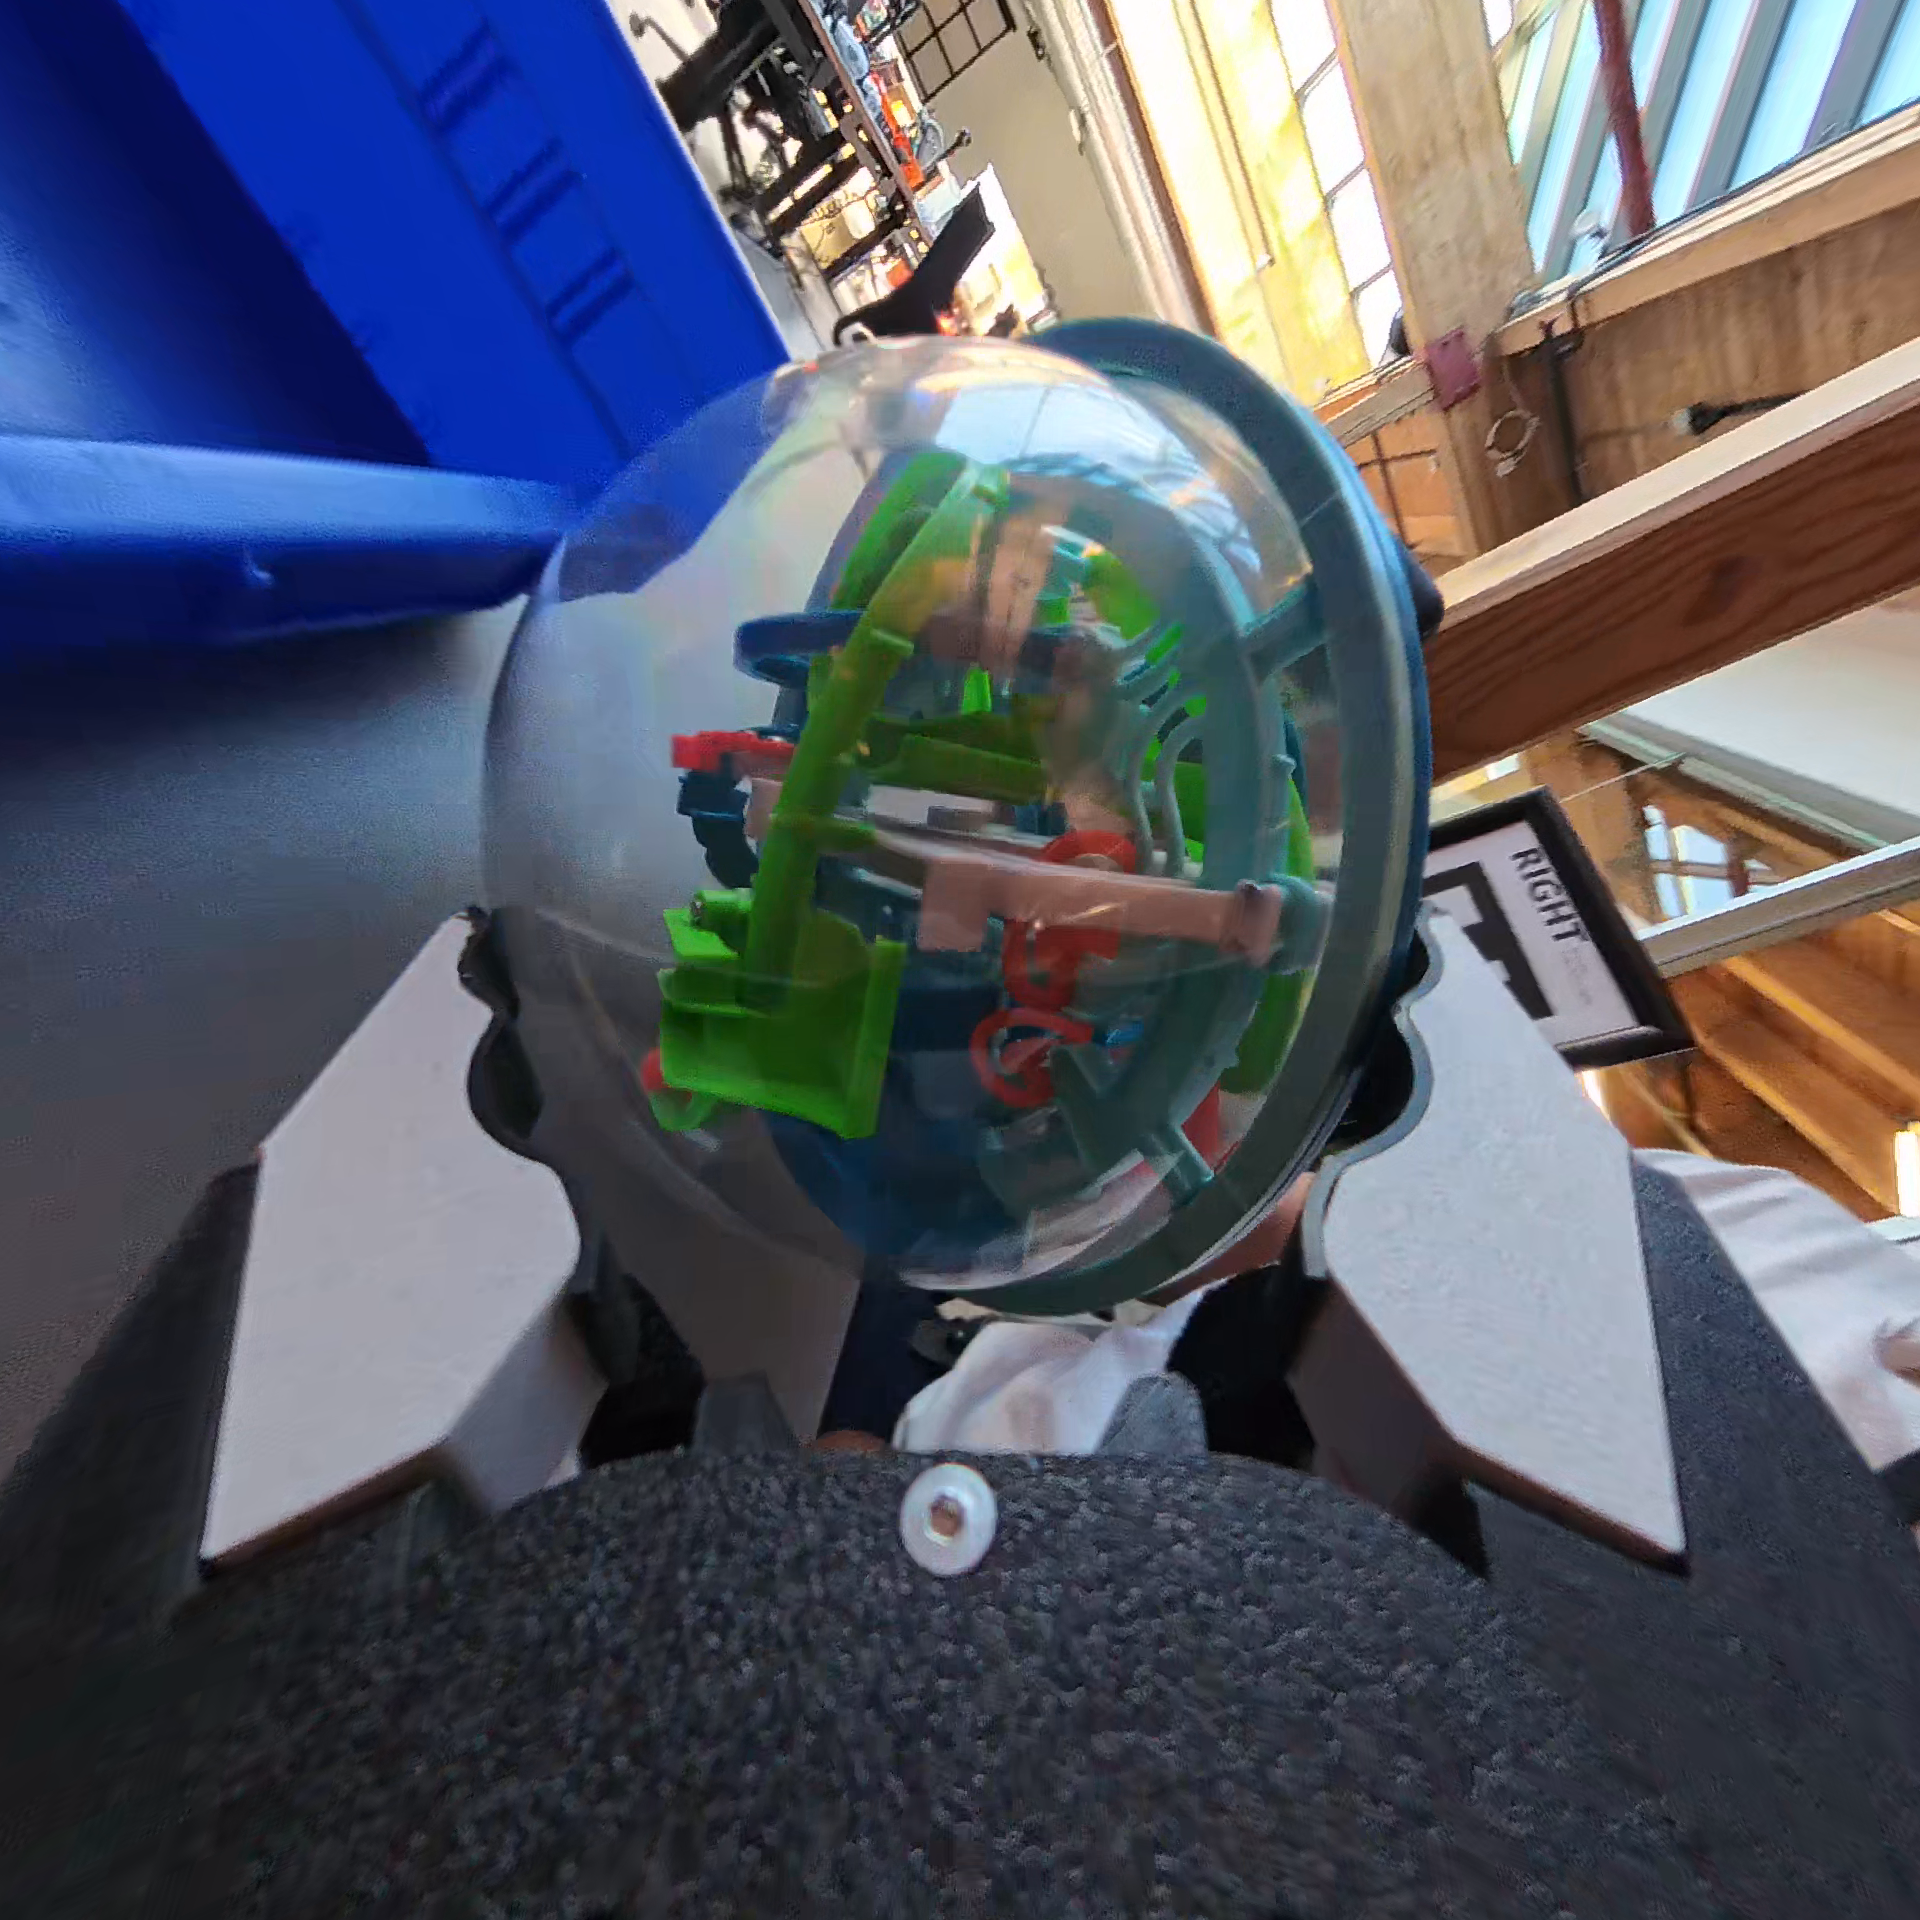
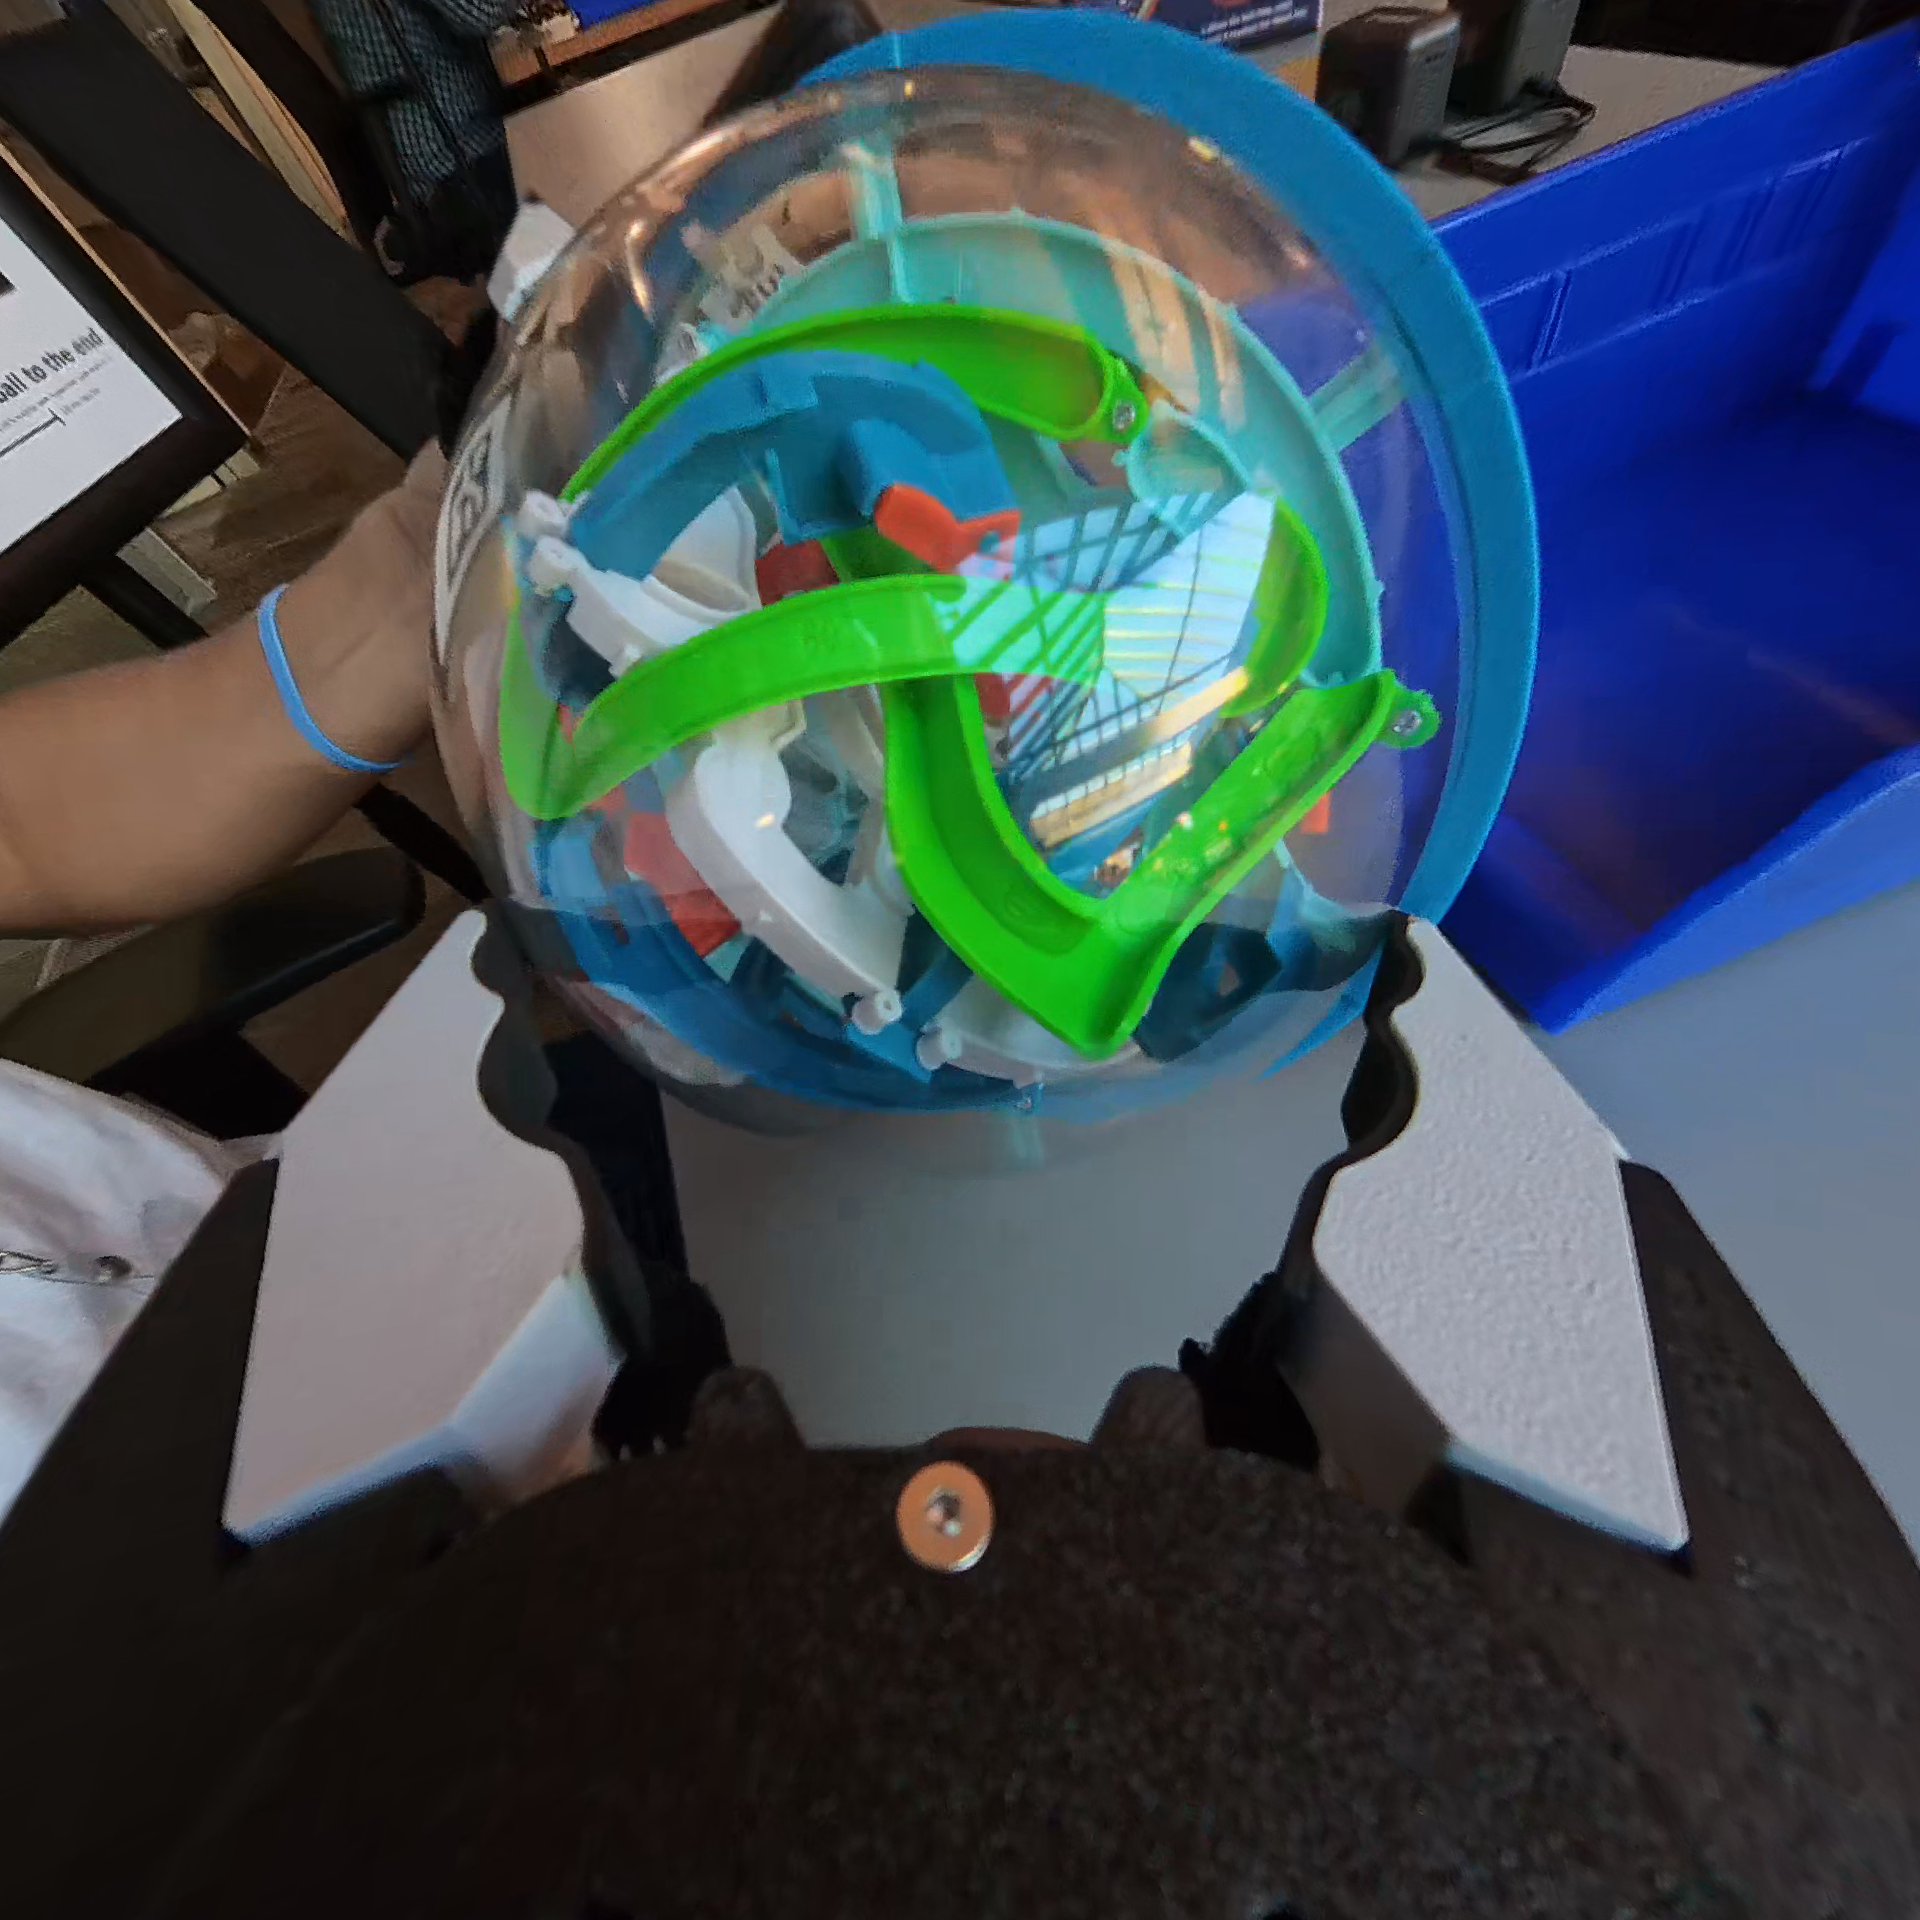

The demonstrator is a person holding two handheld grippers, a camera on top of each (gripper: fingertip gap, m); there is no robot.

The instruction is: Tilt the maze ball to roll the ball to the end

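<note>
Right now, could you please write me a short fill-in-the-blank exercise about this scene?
1. The maze ball has a clear shell with a ____ ring around its middle.
2. The brightest curved tracks inside it are ____.
3. The large bin beside the ball is ____.
4. Both the left gripper and the right gripper have their fingers set against the ____.

Missing words: blue; green; blue; maze ball

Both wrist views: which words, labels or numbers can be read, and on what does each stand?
I do not quote writing; these things bear it:
Black-framed white card, left wrist view: bold, legible print.
Black-framed white sign, right wrist view: cut off at the edge.
White label on the clear plastic maze ball: blurred.
Blue card, top edge: too small.
</note>
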